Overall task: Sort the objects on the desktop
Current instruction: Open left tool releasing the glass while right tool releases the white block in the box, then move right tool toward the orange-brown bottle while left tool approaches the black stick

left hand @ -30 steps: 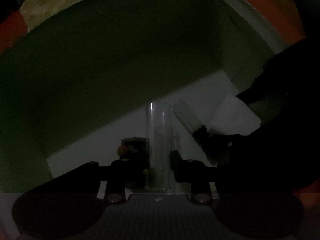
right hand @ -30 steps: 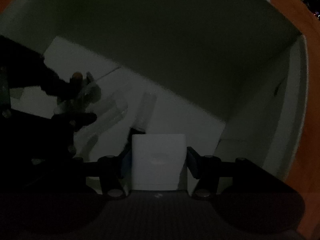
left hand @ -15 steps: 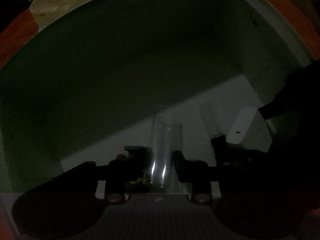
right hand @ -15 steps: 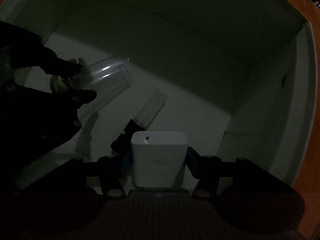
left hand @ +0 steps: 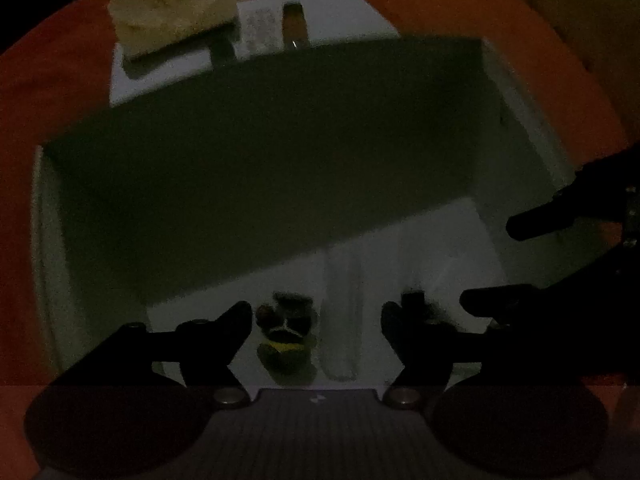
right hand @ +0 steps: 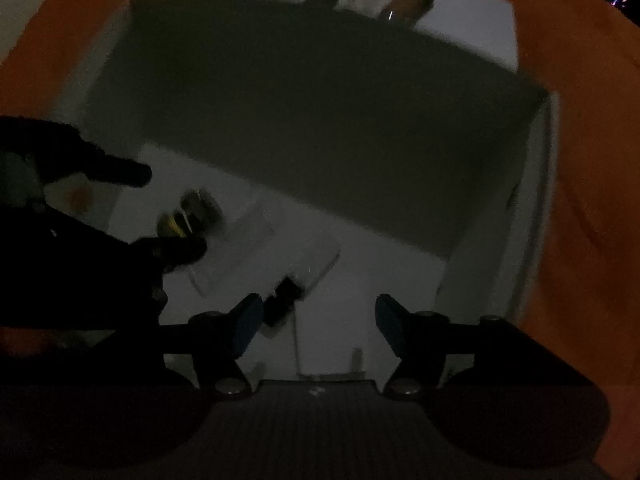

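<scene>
Both grippers hang over a white box in very dim light. My left gripper has its jaws opening, with nothing pressed between the pads. Under it, on the box floor, a clear tube lies beside a small dark and yellow object. My right gripper is also opening and grips nothing. A white block lies faintly visible on the floor below it. A second clear tube with a black cap lies just beyond its left fingertip. Each gripper appears as a dark shape in the other's view.
The box stands on an orange cloth. Behind its far wall a white tray carries a beige sponge-like block and a small brown object. The box walls rise close on the far and right sides.
Both grippers have let go and risen: the clear tube left the left jaws and the white block left the right jaws. Both now lie on the box floor.
</scene>
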Demonstrator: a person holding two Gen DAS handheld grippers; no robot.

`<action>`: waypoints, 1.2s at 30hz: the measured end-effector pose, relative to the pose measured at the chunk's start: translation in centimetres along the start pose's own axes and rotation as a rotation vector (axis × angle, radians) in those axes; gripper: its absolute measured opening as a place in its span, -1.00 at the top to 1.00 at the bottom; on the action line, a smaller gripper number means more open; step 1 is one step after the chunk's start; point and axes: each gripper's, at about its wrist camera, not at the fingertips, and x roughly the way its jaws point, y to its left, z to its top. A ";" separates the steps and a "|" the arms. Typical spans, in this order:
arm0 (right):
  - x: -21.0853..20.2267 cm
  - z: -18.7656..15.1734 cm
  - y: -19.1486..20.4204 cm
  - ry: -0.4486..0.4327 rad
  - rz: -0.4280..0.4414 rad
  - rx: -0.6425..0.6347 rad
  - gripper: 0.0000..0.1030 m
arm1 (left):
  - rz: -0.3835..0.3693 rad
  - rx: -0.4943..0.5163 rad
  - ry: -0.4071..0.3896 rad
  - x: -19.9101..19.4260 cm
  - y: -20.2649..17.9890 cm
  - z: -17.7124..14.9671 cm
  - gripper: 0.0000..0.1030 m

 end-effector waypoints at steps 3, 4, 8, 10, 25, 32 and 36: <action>-2.1 0.1 0.0 -0.055 0.009 0.021 -0.36 | -0.006 -0.004 -0.028 -2.0 1.0 1.2 -0.48; -2.7 -0.2 0.1 -0.075 0.012 0.028 -0.37 | -0.006 -0.005 -0.045 -2.6 1.4 1.6 -0.48; -4.2 1.2 -0.6 -0.133 0.032 0.072 -0.38 | -0.006 -0.021 -0.108 -5.0 2.9 3.6 -0.53; -4.8 2.3 -0.9 -0.148 0.044 0.101 -0.38 | -0.003 -0.031 -0.135 -5.6 3.6 4.7 -0.53; -3.4 7.8 -7.3 -0.190 0.029 0.322 -0.38 | -0.054 -0.095 -0.156 -3.4 9.6 13.1 -0.53; -0.9 11.5 -8.5 -0.182 0.001 0.340 -0.38 | -0.033 -0.083 -0.128 0.2 10.0 16.2 -0.53; 1.0 13.4 -8.5 -0.181 -0.005 0.347 -0.38 | -0.052 -0.116 -0.095 2.2 10.1 17.5 -0.53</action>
